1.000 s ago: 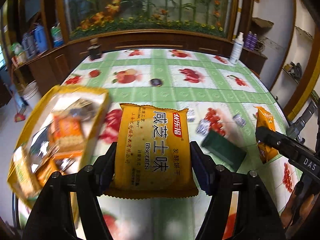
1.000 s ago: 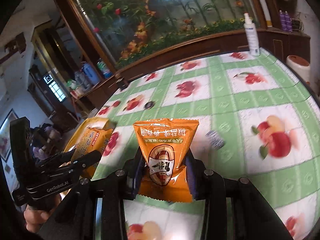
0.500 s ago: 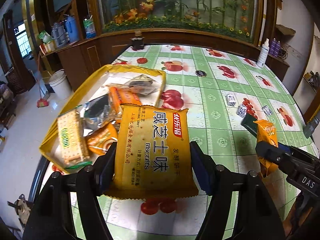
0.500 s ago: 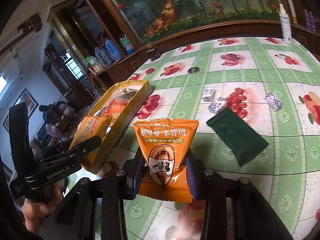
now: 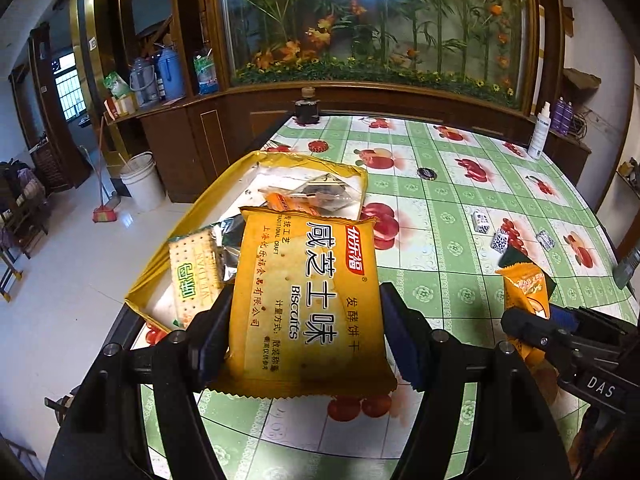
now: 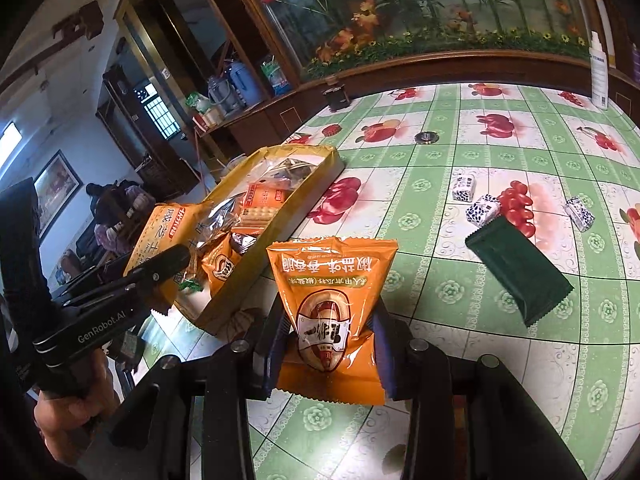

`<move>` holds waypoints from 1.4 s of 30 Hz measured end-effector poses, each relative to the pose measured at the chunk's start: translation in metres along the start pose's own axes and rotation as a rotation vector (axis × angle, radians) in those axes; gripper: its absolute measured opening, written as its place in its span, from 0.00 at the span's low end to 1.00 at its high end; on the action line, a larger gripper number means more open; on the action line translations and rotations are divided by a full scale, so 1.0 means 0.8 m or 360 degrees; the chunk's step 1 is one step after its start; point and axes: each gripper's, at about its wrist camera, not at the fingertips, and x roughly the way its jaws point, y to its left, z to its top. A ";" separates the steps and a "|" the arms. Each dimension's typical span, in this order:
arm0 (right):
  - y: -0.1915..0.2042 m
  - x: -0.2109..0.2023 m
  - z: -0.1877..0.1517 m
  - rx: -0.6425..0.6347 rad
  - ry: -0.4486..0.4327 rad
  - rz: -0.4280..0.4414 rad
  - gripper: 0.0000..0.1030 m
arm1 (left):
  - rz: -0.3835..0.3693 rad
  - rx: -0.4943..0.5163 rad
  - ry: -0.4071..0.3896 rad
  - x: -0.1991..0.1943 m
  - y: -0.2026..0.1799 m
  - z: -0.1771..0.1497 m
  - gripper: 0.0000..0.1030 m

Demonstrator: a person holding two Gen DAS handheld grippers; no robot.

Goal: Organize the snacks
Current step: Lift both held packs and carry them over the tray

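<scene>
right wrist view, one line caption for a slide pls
Right claw grips an orange snack packet above the green tablecloth, near the yellow snack box.

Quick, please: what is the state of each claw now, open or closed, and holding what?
Left claw: closed on the yellow biscuit packet.
Right claw: closed on the orange snack packet.

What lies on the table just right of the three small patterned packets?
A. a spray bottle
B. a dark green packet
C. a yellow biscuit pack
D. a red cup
B: the dark green packet lies flat on the tablecloth, close by the small patterned packets, held by neither tool.
</scene>
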 end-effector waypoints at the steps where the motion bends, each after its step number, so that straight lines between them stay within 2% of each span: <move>1: 0.002 0.000 0.000 -0.0004 0.0002 0.0000 0.38 | 0.0001 -0.0006 -0.0003 -0.001 0.002 0.000 0.67; 24: 0.026 0.022 0.001 -0.0063 0.0047 0.0018 0.39 | 0.0054 -0.0111 -0.0022 0.001 0.044 -0.003 0.67; 42: 0.041 0.054 0.005 -0.0095 0.0120 0.0042 0.39 | 0.0069 -0.0154 0.0034 0.025 0.064 -0.005 0.67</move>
